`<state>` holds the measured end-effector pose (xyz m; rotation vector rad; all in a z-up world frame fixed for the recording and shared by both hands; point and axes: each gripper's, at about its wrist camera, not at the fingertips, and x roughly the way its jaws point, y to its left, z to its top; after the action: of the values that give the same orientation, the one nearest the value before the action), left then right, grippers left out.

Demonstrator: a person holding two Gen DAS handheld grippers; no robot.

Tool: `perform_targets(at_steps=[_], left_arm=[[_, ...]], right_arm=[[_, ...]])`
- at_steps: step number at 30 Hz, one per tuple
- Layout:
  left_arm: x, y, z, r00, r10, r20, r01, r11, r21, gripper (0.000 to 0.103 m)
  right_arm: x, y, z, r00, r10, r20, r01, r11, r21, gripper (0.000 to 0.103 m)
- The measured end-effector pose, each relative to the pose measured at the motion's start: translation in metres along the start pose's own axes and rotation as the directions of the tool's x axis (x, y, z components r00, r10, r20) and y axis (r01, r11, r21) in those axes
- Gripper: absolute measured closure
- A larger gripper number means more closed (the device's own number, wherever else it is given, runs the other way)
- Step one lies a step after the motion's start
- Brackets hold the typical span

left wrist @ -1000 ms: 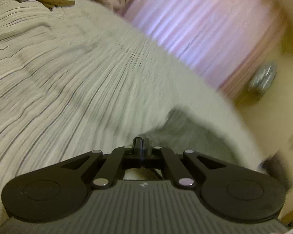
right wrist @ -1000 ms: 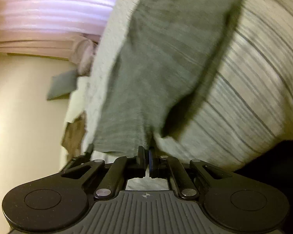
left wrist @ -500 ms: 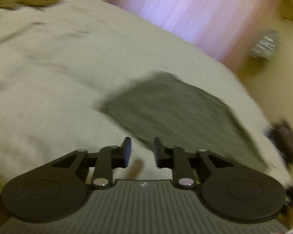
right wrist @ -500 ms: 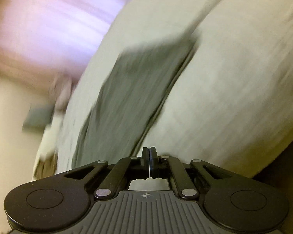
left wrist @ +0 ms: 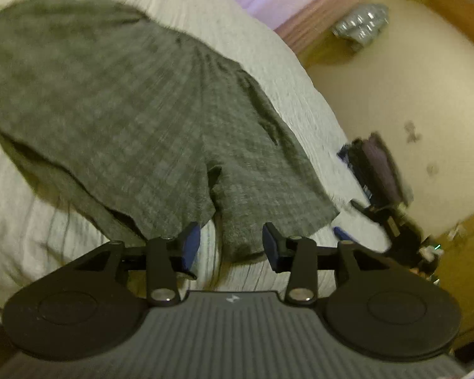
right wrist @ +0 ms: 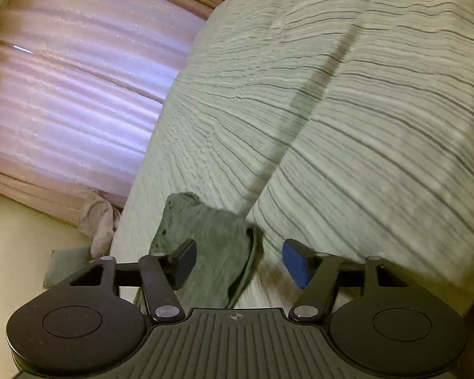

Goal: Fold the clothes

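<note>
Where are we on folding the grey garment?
Done: the grey garment lies spread on the striped bedspread. In hand: nothing; the left gripper and right gripper have just been opening, pads off the cloth. Left: further folds; none clearly visible.

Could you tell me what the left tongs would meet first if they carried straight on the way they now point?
Most likely the near hem of the grey garment, which lies right ahead of the open left tongs on the striped bedspread. Nothing is between the pads; depth is hard to judge through the fisheye.
</note>
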<state>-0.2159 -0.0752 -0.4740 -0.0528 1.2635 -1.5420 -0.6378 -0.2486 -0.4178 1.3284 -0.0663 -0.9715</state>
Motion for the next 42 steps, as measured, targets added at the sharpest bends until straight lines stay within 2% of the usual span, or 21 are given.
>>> perform_targets(at_steps=[2,3,4,5,8,11,16,18,19,20,22,24,26,27,29,31,34,36,38,40,42], left_arm=[[0.008,0.005,-0.001,1.0,-0.022,-0.011,0.021,0.998,-0.052,0.07],[0.012,0.007,-0.001,1.0,-0.023,-0.016,0.022,0.998,-0.064,0.078],[0.015,0.008,-0.002,0.999,-0.028,-0.024,0.027,0.998,-0.064,0.101],[0.016,0.006,-0.002,0.999,-0.036,-0.033,0.034,0.998,-0.055,0.102],[0.018,-0.002,-0.006,0.999,-0.023,-0.045,0.024,1.0,0.018,0.102],[0.027,-0.008,-0.014,0.997,0.035,-0.07,-0.027,0.993,0.114,0.102],[0.018,-0.01,-0.016,0.994,0.013,-0.106,0.0,0.993,0.118,0.1],[0.002,-0.019,-0.019,0.994,-0.004,-0.108,0.021,0.988,0.154,0.1],[-0.006,-0.024,-0.019,0.996,-0.005,-0.093,0.021,0.983,0.181,0.1],[-0.012,-0.028,-0.017,0.998,0.003,-0.059,0.009,0.978,0.206,0.1],[-0.022,-0.037,-0.012,1.0,0.02,0.016,-0.023,0.967,0.255,0.099],[-0.022,-0.044,-0.004,0.992,0.072,0.101,-0.099,0.949,0.3,0.099],[-0.013,-0.046,0.003,0.982,0.119,0.147,-0.161,0.932,0.324,0.093],[-0.009,-0.047,0.006,0.975,0.141,0.169,-0.191,0.923,0.333,0.086],[0.002,-0.046,0.007,0.967,0.183,0.178,-0.236,0.905,0.352,0.083],[0.015,-0.043,0.002,0.966,0.211,0.151,-0.253,0.894,0.37,0.083],[0.027,-0.042,-0.019,0.971,0.223,0.09,-0.24,0.876,0.419,0.083],[0.021,-0.043,-0.029,0.969,0.23,0.085,-0.243,0.854,0.461,0.083],[0.008,-0.04,-0.026,0.976,0.212,0.055,-0.215,0.873,0.439,0.083],[-0.007,-0.035,-0.013,0.983,0.178,0.036,-0.178,0.902,0.394,0.086],[-0.019,-0.035,0.006,0.982,0.175,0.075,-0.19,0.899,0.394,0.086]], right_arm=[[0.006,-0.004,0.007,1.0,-0.005,-0.019,0.005,1.0,-0.012,0.06],[0.01,-0.004,0.009,0.999,-0.008,-0.036,0.007,1.0,-0.029,0.069],[0.014,-0.003,0.01,0.998,-0.025,-0.051,0.022,0.998,-0.057,0.099],[0.018,-0.002,0.01,0.997,-0.045,-0.065,0.04,0.995,-0.086,0.1],[0.003,0.003,0.007,0.997,-0.076,0.011,0.077,0.986,-0.145,0.101],[0.0,0.001,0.001,0.993,-0.116,0.026,0.119,0.981,-0.157,0.101],[0.0,0.018,-0.018,0.971,-0.228,0.071,0.238,0.926,-0.294,0.1],[-0.009,0.038,-0.027,0.942,-0.302,0.144,0.335,0.866,-0.372,0.084],[-0.015,0.047,-0.034,0.92,-0.338,0.2,0.392,0.824,-0.409,0.06],[-0.021,0.056,-0.039,0.917,-0.32,0.236,0.394,0.81,-0.435,0.046],[-0.034,0.073,-0.05,0.921,-0.253,0.296,0.373,0.793,-0.482,0.046],[-0.035,0.09,-0.065,0.952,-0.173,0.252,0.286,0.794,-0.536,0.046],[-0.023,0.106,-0.084,0.976,-0.12,0.182,0.208,0.763,-0.612,0.046],[-0.015,0.112,-0.096,0.981,-0.114,0.159,0.191,0.735,-0.651,0.046],[0.003,0.118,-0.115,0.982,-0.135,0.135,0.191,0.684,-0.704,0.046],[0.02,0.108,-0.131,0.974,-0.19,0.124,0.218,0.633,-0.743,0.046],[0.034,0.089,-0.15,0.937,-0.316,0.148,0.301,0.514,-0.803,0.046],[0.027,0.082,-0.152,0.93,-0.339,0.143,0.307,0.502,-0.809,0.046],[0.019,0.076,-0.152,0.926,-0.354,0.134,0.308,0.497,-0.811,0.046],[0.011,0.08,-0.138,0.921,-0.372,0.113,0.312,0.531,-0.788,0.046],[0.004,0.098,-0.119,0.932,-0.337,0.132,0.309,0.554,-0.773,0.047]])
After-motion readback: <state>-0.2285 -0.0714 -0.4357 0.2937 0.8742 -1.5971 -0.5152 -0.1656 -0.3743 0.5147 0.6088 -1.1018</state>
